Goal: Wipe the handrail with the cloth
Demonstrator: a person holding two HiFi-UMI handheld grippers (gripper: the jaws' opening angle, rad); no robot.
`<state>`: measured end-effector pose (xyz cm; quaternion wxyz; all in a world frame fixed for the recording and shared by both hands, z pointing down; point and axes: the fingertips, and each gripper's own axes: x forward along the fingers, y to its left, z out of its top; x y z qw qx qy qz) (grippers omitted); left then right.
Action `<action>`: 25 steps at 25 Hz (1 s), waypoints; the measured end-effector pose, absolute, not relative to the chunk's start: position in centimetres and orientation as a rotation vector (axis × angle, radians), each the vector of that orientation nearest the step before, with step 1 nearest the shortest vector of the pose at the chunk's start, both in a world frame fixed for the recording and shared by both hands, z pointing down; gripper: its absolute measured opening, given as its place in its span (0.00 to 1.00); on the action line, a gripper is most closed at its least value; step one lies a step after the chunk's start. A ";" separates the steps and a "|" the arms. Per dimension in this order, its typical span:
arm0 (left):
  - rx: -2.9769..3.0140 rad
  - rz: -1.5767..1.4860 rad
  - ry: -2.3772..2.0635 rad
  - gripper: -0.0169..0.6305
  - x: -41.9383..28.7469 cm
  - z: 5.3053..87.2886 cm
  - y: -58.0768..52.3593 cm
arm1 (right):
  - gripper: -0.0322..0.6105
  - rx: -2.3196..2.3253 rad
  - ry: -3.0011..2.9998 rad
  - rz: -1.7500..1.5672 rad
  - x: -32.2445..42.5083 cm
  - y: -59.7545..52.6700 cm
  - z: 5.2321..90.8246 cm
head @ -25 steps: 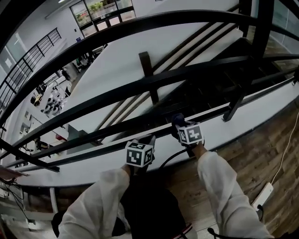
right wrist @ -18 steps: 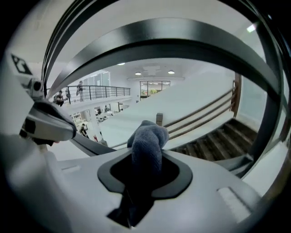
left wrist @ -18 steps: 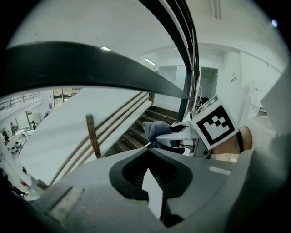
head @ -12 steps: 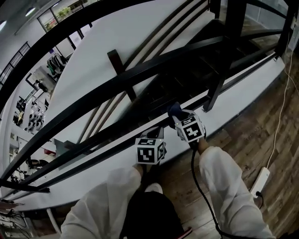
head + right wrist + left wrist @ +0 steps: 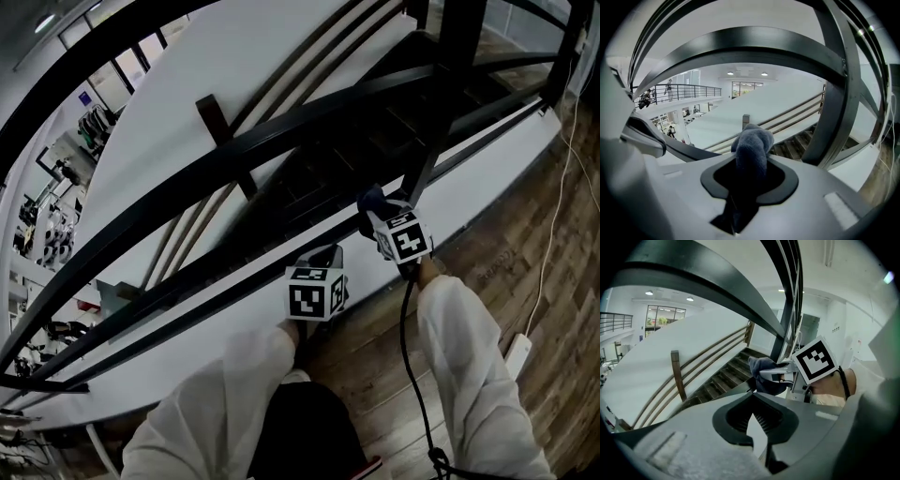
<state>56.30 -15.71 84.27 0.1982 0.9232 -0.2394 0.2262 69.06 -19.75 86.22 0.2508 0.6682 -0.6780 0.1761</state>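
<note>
A black metal handrail [image 5: 234,150] with several parallel bars curves across the head view. My right gripper [image 5: 377,212] is shut on a dark blue cloth [image 5: 371,199], held close to the lowest bar [image 5: 187,272] by the foot of an upright post [image 5: 427,159]. In the right gripper view the cloth [image 5: 751,150] bulges out of the right gripper [image 5: 747,176], with the rail [image 5: 754,42] arching above. My left gripper [image 5: 326,258] sits just left of it, jaws shut with nothing between them [image 5: 752,417]. The left gripper view shows the cloth [image 5: 765,375] to its right.
Beyond the rail a staircase [image 5: 356,159] descends to a lower floor. A white ledge [image 5: 487,169] runs under the bars. On the wooden floor [image 5: 487,281] at the right lie a power strip [image 5: 516,349] and a thin cable [image 5: 562,169].
Both grippers have shifted right along the lower bar. The right one carried the cloth up toward the post's foot. The head view has swung closer to the stairs.
</note>
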 end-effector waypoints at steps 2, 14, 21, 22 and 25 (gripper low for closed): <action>2.581 0.619 -0.653 0.03 57.1 84.2 -15.6 | 0.20 1.831 -1.800 0.446 70.7 -19.6 86.2; 2.558 0.554 -0.474 0.03 61.9 83.0 -14.3 | 0.19 1.832 -1.613 0.428 76.2 -19.4 86.2; 2.566 0.563 -0.414 0.03 62.4 82.5 -13.6 | 0.19 1.837 -1.490 0.377 76.7 -19.5 86.5; 2.568 0.577 -0.407 0.03 62.4 82.6 -13.6 | 0.19 1.842 -1.487 0.385 76.7 -19.6 86.5; 2.556 0.581 -0.421 0.03 62.5 81.9 -14.1 | 0.19 1.877 -1.502 0.376 75.6 -19.4 85.5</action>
